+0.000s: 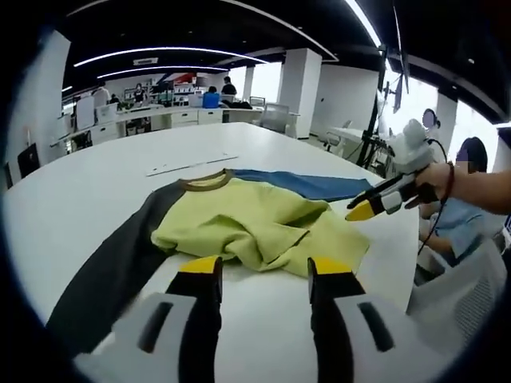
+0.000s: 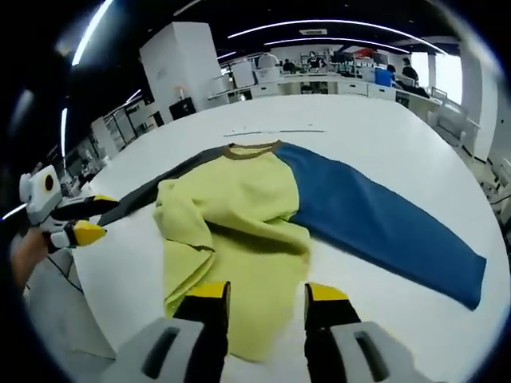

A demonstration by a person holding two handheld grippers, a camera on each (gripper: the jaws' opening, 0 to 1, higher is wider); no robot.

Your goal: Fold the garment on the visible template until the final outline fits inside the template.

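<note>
Left gripper view: my left gripper [image 1: 263, 275] hovers wide, empty, before the shirt's [image 1: 255, 223] rumpled near edge. Right gripper [image 2: 267, 297] gapes empty over the hem; bare table [image 2: 383, 128] surrounds the shirt.

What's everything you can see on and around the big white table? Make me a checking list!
Surface: white table, tape lines near its far side.
Job's things: shirt, yellow body rumpled and partly folded; blue sleeve spread flat; dark sleeve spread flat.
Clutter: nothing seen.
Grippers: left gripper open, empty; right gripper open, empty.
Cables: thin cable hanging below the hand.
Surroundings: office desks, pillars, people seated.
</note>
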